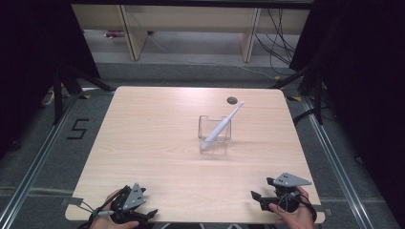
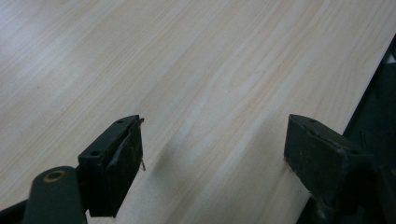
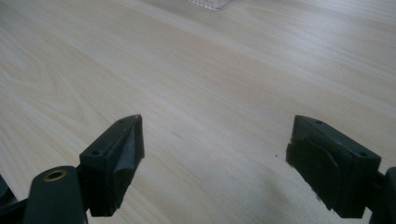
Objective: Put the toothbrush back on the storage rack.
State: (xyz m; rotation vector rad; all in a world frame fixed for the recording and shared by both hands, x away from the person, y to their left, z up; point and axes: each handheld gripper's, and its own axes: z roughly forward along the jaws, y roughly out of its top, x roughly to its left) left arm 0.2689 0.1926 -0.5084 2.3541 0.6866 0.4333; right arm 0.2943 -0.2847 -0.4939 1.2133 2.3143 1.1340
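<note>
A clear square holder stands a little right of the middle of the wooden table. A white pen leans in it, its upper end pointing to the far right. My left gripper rests at the front left edge, held by a hand, its jaws wide apart over bare wood. At the front right edge my right gripper is also open with nothing between its jaws. The holder's base peeks in at the top of the right gripper view.
A dark round cable hole sits near the table's far edge. Beyond the table are wooden furniture legs, cables on the floor and black stands at both sides. A "5" is marked on the floor at the left.
</note>
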